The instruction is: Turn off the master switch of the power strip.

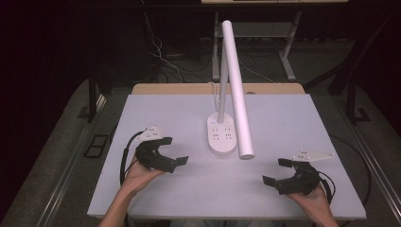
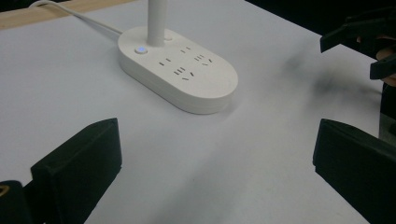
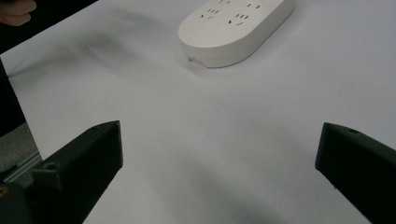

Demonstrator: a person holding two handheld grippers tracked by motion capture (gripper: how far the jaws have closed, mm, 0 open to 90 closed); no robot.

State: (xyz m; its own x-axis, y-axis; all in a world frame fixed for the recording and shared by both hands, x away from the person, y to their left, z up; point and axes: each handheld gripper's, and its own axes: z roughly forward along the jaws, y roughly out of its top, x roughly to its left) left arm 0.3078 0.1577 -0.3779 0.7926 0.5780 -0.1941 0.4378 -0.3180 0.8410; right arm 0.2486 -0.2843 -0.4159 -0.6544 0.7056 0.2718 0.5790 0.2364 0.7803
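A white desk lamp stands mid-table on an oval base (image 1: 221,135) with sockets on top; its long tube head (image 1: 237,90) slants down toward the front. The base (image 2: 180,70) lies ahead of the left gripper, and its near end (image 3: 233,30) lies ahead of the right gripper. My left gripper (image 1: 172,151) rests at the table's left, open, nothing between its jaws. Over at the right front, my right gripper (image 1: 278,171) is open and holds nothing too. In the left gripper view the right gripper (image 2: 369,44) sits at the far right.
The white table (image 1: 293,123) has a wooden strip along its far edge. The lamp's cord (image 2: 88,21) runs off the back. Cables (image 1: 161,56) and table legs stand on the dark floor beyond. A metal rail (image 1: 75,161) runs along the left side.
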